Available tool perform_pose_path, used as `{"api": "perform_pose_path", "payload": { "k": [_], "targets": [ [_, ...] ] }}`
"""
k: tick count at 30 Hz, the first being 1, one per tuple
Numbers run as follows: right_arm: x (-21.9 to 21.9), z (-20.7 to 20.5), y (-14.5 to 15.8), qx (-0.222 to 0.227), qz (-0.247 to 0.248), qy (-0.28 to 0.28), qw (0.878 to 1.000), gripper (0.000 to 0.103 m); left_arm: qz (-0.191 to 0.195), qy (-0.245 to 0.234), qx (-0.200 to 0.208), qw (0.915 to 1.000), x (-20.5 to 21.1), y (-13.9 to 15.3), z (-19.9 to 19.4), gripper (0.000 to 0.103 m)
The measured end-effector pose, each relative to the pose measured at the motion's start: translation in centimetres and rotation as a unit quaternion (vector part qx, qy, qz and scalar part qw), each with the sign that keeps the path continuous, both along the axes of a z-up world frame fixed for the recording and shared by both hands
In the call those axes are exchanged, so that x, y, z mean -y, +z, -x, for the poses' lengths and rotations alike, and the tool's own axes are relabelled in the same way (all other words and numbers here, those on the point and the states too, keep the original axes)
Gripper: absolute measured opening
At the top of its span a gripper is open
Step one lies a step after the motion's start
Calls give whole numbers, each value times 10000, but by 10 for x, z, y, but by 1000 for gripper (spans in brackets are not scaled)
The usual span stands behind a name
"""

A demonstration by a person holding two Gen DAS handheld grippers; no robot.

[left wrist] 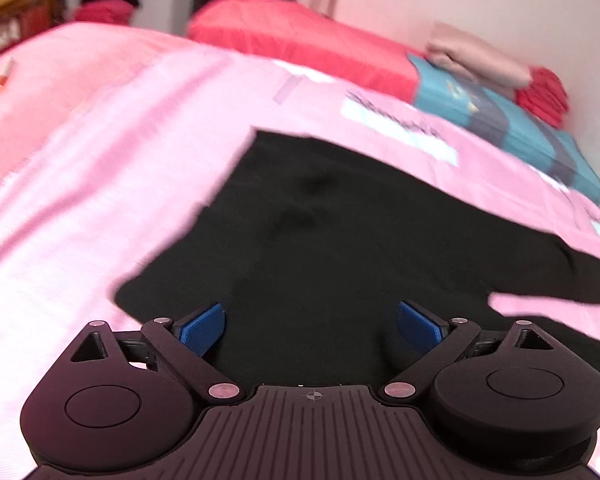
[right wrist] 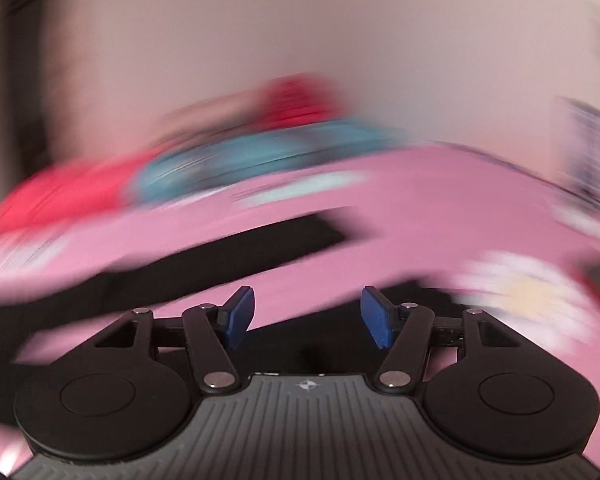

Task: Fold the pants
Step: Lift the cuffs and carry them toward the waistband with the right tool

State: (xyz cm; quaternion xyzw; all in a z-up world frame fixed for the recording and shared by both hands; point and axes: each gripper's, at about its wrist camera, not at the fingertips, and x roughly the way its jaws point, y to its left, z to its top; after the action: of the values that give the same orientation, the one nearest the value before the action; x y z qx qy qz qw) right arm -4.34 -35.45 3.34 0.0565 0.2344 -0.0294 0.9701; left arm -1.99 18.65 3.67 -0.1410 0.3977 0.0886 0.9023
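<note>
Black pants [left wrist: 332, 232] lie spread flat on a pink bedsheet [left wrist: 120, 168]. In the left wrist view my left gripper [left wrist: 311, 330] is open, its blue pads apart, hovering over the near part of the pants. The right wrist view is blurred by motion. There my right gripper [right wrist: 308, 316] is open and empty above the pink sheet, with a black pant leg [right wrist: 228, 252] stretching across from the left beyond it and dark cloth just below the pads.
A red pillow [left wrist: 300, 40] lies at the head of the bed. A teal and grey folded blanket [left wrist: 500, 120] with beige and red folded clothes [left wrist: 540, 92] on it sits by the wall. A small orange pen [left wrist: 4, 76] lies far left on the sheet.
</note>
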Motion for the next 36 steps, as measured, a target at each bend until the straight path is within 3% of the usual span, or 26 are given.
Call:
{"api": "perform_pose_path", "payload": {
  "k": [2, 4, 6, 8, 10, 11, 12, 13, 15, 16, 18, 19, 21, 23, 25, 28, 34, 36],
  "targets": [
    [-65, -10, -2, -286, 286, 1630, 9858, 68, -168, 234, -21, 9996, -6, -2, 5, 103],
    [-135, -9, -7, -349, 737, 2925, 9528, 68, -121, 397, -174, 9990, -16, -9, 11, 103],
    [-197, -3, -14, -431, 1075, 3947, 9115, 66, 65, 535, -323, 9980, -27, -20, 18, 103],
    [-250, 4, -24, -503, 1498, 4681, 8694, 65, 176, 586, -380, 9974, -36, -28, 25, 103],
    [-287, 6, -36, -303, 1990, 4897, 8483, 63, 191, 481, -208, 9984, -36, -27, 34, 103],
    [-297, 2, -37, -129, 1986, 4902, 8486, 63, 152, 450, -199, 9987, -35, -26, 36, 103],
    [-305, -8, -36, -223, 1917, 4879, 8513, 55, 127, 419, -183, 9989, -34, -26, 38, 103],
    [-310, -23, -35, -422, 1712, 4762, 8615, 25, 123, 399, -168, 9990, -36, -27, 38, 103],
    [-309, -44, -33, -831, 1179, 4549, 8788, 12, 139, 387, -155, 9990, -38, -27, 37, 103],
    [-310, -36, -26, -922, 1127, 4607, 8755, 8, 136, 382, -144, 9991, -39, -27, 37, 103],
    [-303, 4, -21, -903, 1180, 5142, 8447, 8, 112, 386, -125, 9991, -43, -28, 32, 103],
    [-304, 18, -23, -785, 1472, 5260, 8339, 8, 97, 392, -119, 9991, -45, -29, 30, 103],
    [-305, 24, -29, -630, 1862, 5219, 8301, 8, 129, 411, -128, 9990, -47, -28, 28, 103],
    [-307, 17, -21, -754, 1704, 5140, 8373, 13, 220, 447, -103, 9987, -52, -26, 32, 103],
    [-311, 15, -6, -551, 1476, 5153, 8424, 26, 263, 558, -46, 9981, -59, -22, 40, 103],
    [-335, 14, 3, -142, 1698, 5220, 8357, 48, 330, 833, 72, 9960, -72, -14, 54, 103],
    [-406, -3, -21, -376, 1968, 5650, 8004, 49, 155, 1150, 131, 9932, -90, -5, 80, 103],
    [-423, -14, -29, -257, 2028, 5642, 7999, 48, 107, 1270, 108, 9918, -97, -4, 88, 103]
  ]
}}
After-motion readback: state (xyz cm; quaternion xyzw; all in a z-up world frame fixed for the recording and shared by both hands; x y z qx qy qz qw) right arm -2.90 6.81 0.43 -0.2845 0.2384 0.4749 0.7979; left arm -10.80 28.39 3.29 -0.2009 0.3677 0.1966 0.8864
